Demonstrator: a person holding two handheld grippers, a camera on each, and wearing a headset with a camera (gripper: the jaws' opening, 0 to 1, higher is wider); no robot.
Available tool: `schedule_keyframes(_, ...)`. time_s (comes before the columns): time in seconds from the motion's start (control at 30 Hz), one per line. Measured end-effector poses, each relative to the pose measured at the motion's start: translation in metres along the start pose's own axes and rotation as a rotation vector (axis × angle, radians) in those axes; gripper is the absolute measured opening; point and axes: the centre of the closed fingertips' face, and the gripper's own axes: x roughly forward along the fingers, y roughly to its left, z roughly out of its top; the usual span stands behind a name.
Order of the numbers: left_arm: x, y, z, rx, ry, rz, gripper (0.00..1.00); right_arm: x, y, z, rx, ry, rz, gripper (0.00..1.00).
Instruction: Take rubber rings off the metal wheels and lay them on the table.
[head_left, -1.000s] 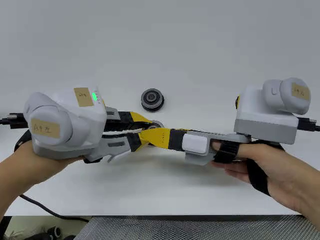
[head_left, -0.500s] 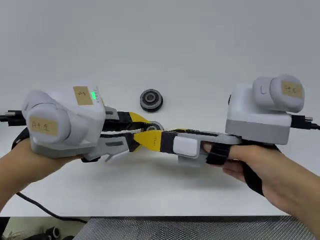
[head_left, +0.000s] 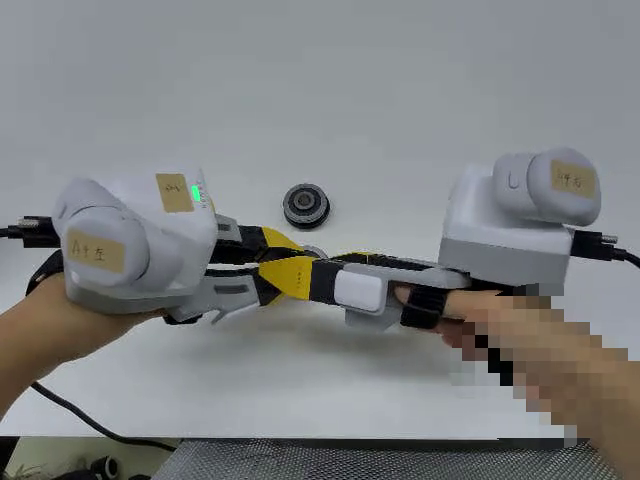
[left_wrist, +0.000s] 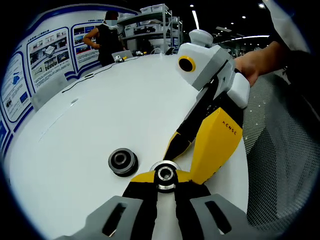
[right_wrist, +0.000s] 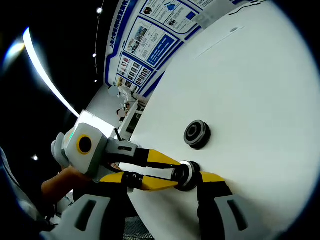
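Progress looks slim — left gripper (left_wrist: 165, 179) and right gripper (right_wrist: 181, 180) both clamp one metal wheel (head_left: 313, 250), jaws closed onto it; second wheel (head_left: 305, 203), twelve o'clock beyond on the table (head_left: 420, 120), wears its rubber ring (head_left: 288, 205). I judge both rings remain.

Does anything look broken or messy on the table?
No, nothing looks broken or spilled. The lone wheel lies flat on the white table. The left claw is shut on the held wheel, and the right claw meets it there, which fits the job.
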Motion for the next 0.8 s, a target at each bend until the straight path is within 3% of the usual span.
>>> schedule_keyframes(0.4,0.0001,0.0002,0.0001,0.003,0.007,0.001,0.11,-0.0030,0.0033,-0.0089,0.005,0.056,-0.002,0.57)
schedule_keyframes(0.53,-0.0001,0.0005,0.0001,0.000,0.007,0.002,0.11,-0.0028,-0.0006,-0.0058,0.052,0.023,-0.014,0.54)
schedule_keyframes(0.67,-0.0001,0.0009,0.0001,-0.003,0.006,0.003,0.11,-0.0054,-0.0020,0.0006,0.173,-0.037,0.030,0.53)
schedule_keyframes(0.8,-0.0001,0.0009,0.0001,-0.004,0.007,0.005,0.11,-0.0072,-0.0036,-0.0005,0.161,-0.045,0.030,0.52)
